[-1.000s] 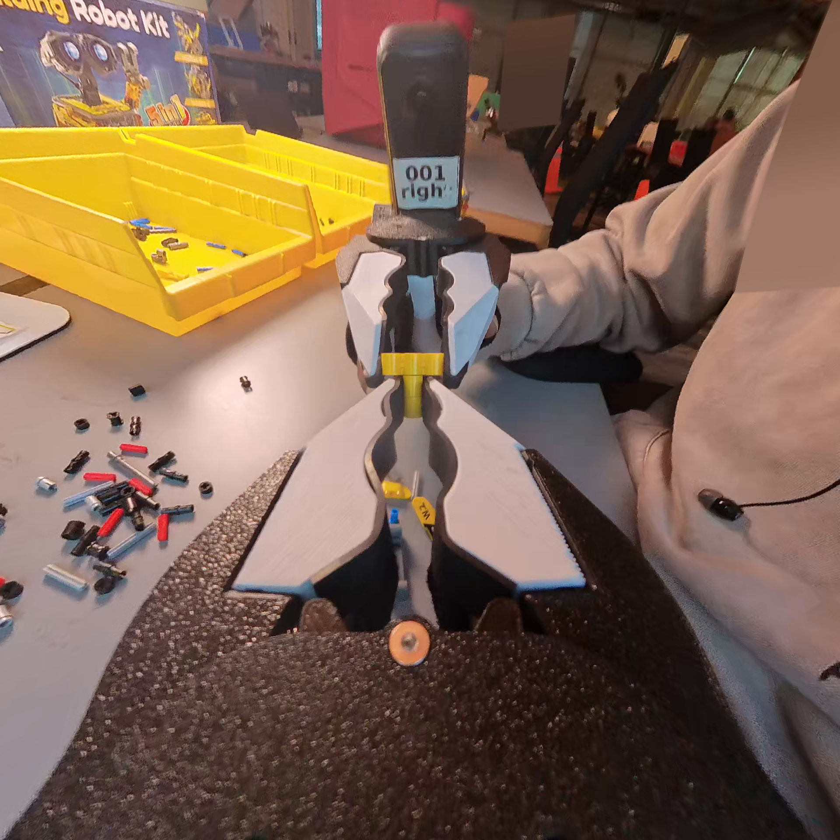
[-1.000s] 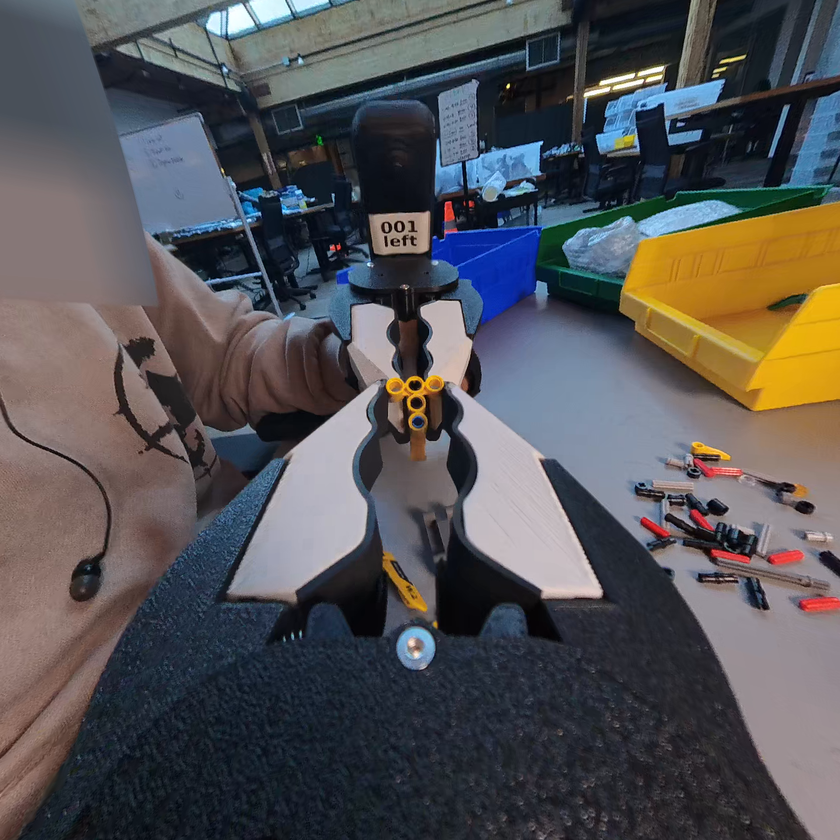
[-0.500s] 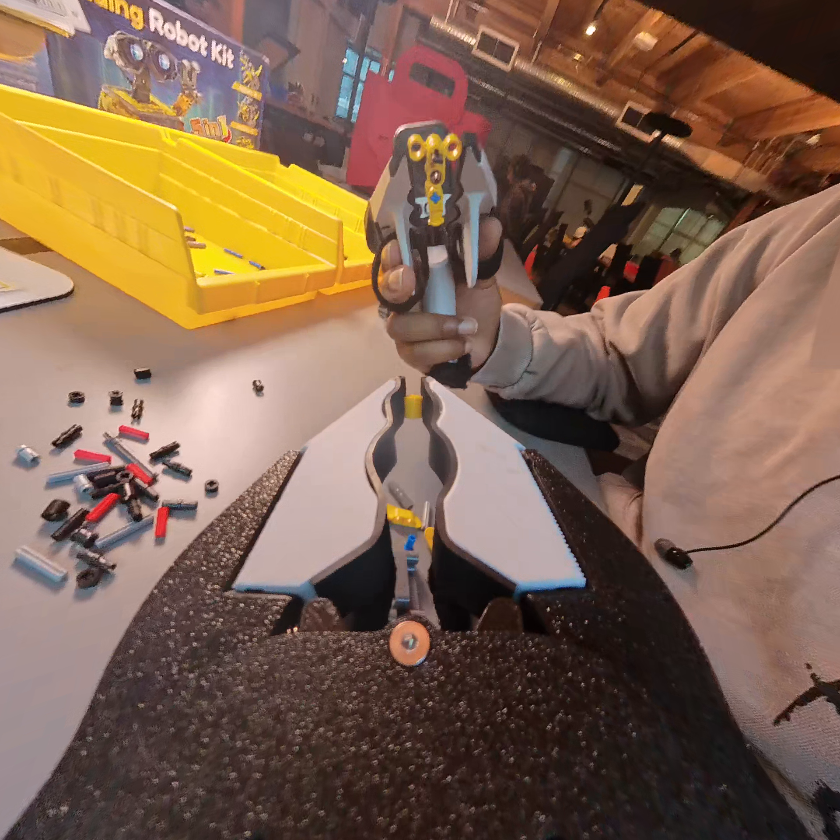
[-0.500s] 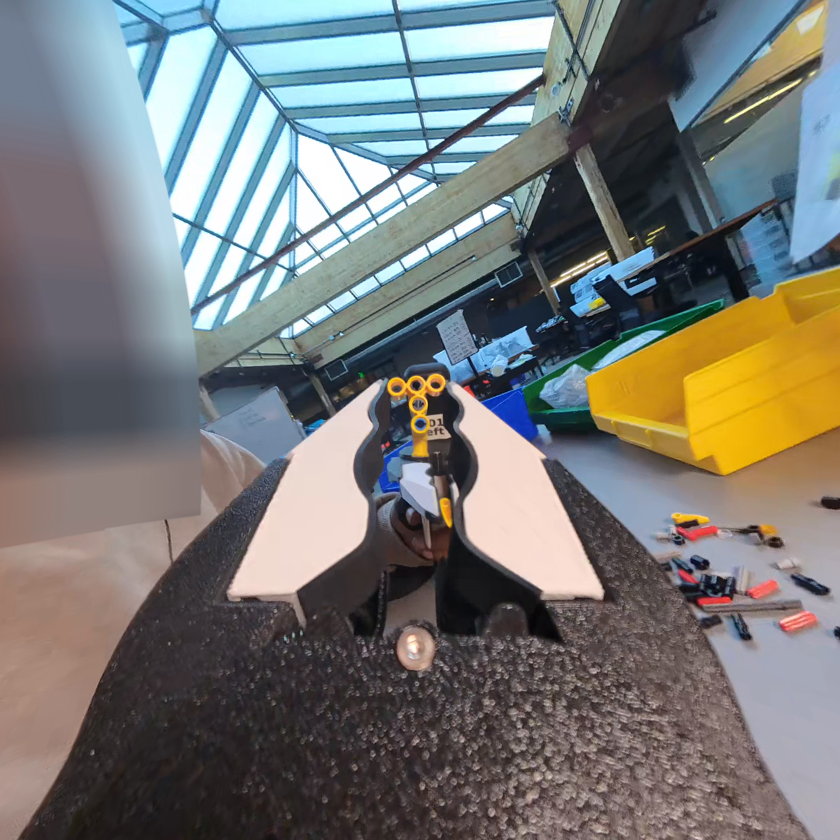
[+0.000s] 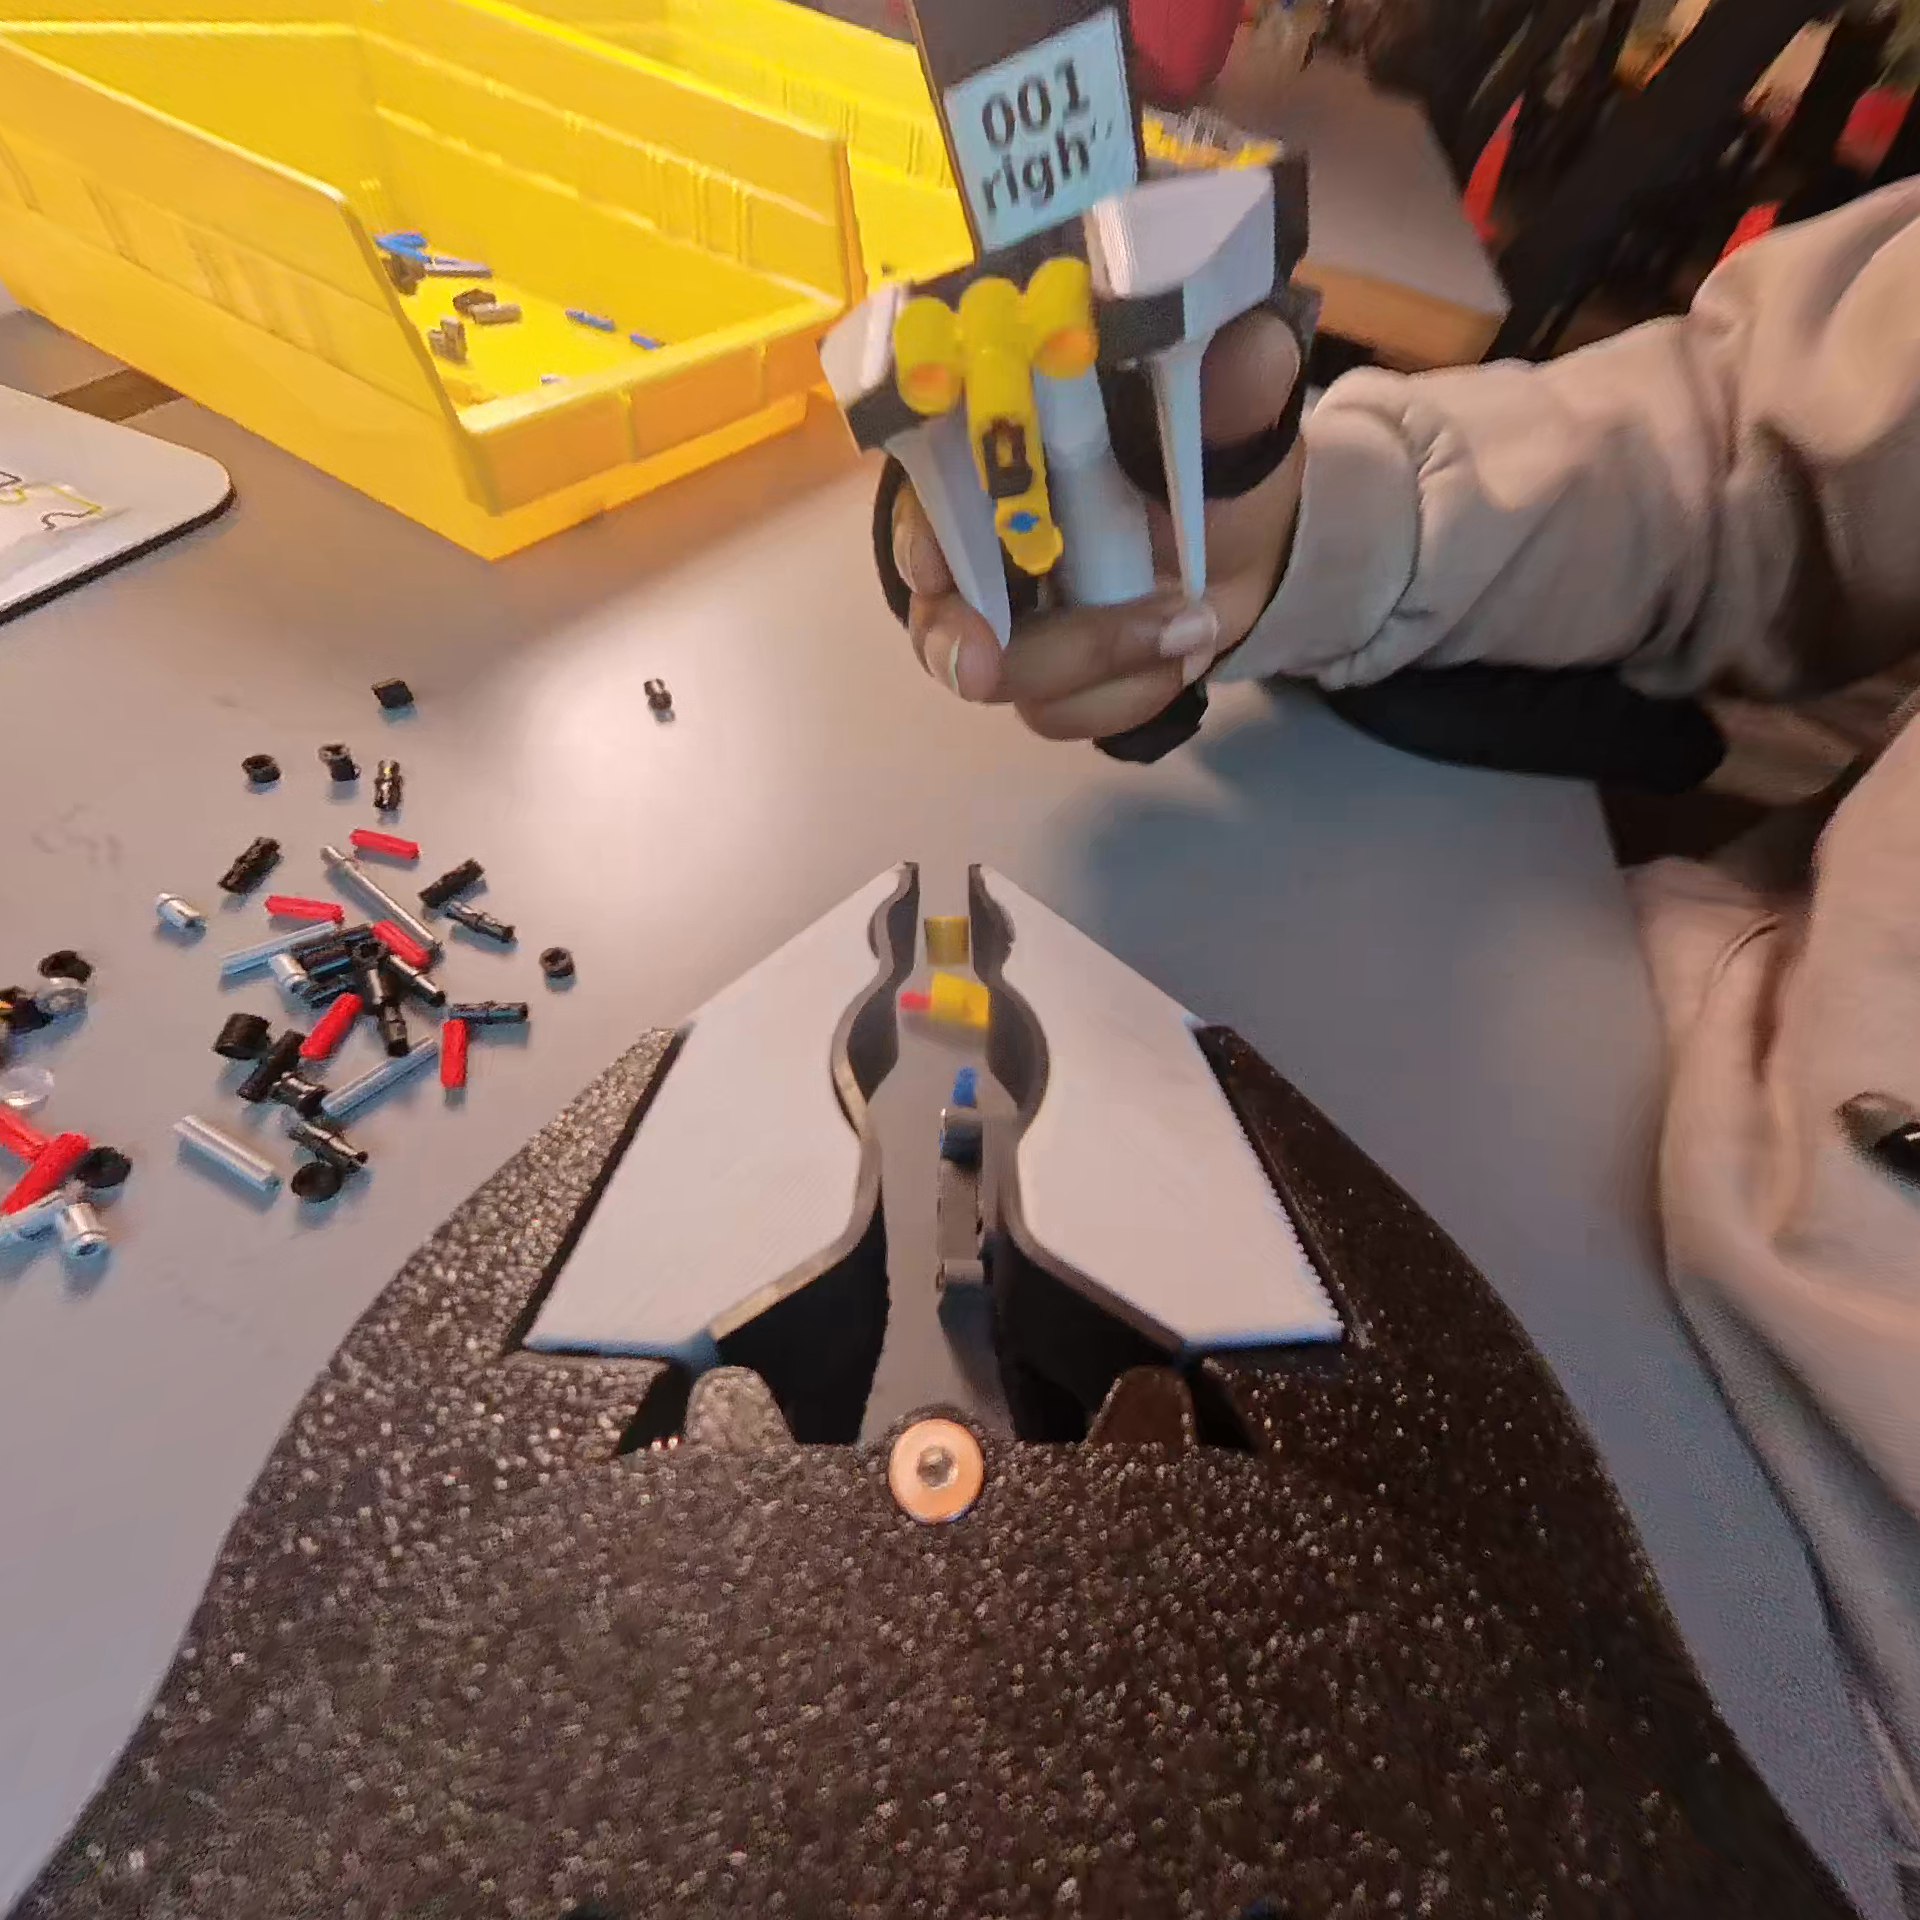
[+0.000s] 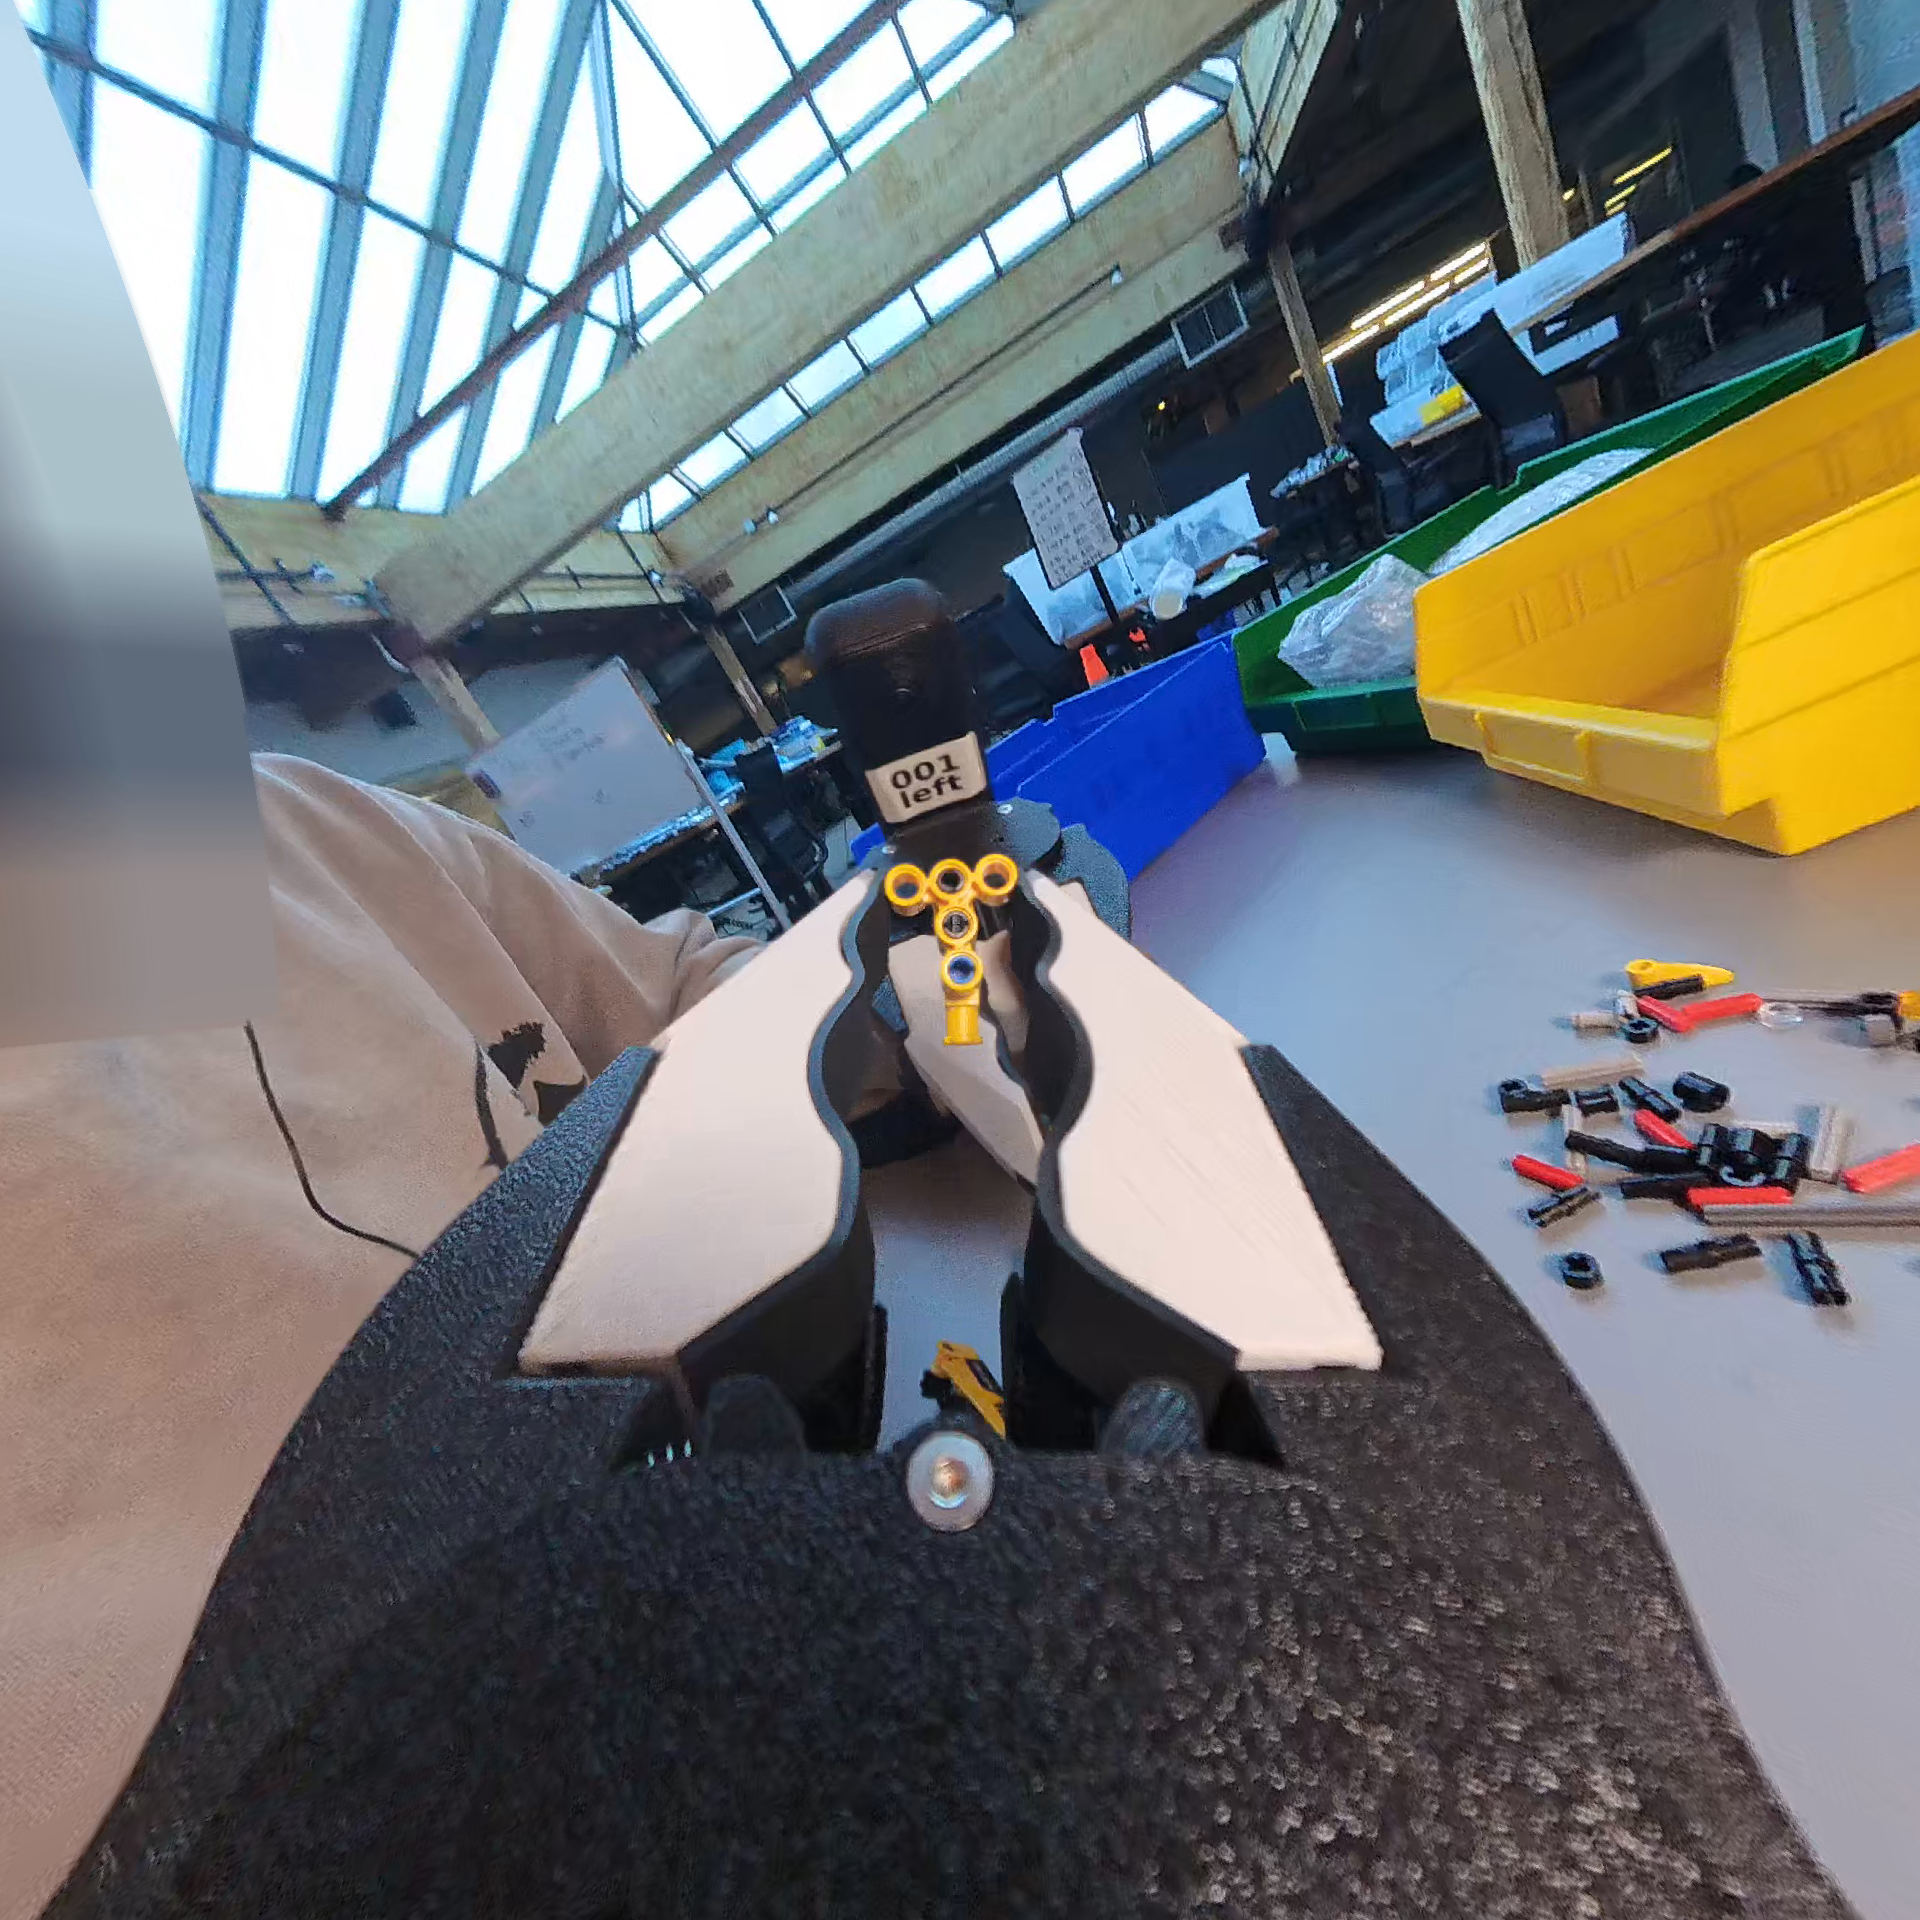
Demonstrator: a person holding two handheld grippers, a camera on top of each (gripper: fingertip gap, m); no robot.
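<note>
Glass skylight [image 6: 436, 197] on timber beams [image 6: 831, 343] over a grey table [image 6: 1455, 935].

Right claw [image 5: 1049, 343] motion-blurred; yellow bin [image 5: 436, 260] cut off.

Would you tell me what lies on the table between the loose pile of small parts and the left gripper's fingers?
In the left wrist view, only bare grey table lies between the parts pile and the fingers.

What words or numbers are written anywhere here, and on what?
I will not copy out writing; these bear it.
White label on the right gripper: printed, clear.
Second white label on the left gripper: printed, clear.
Whiteboard: faint, blurred.
Hanging sheet: too small to read.
</note>
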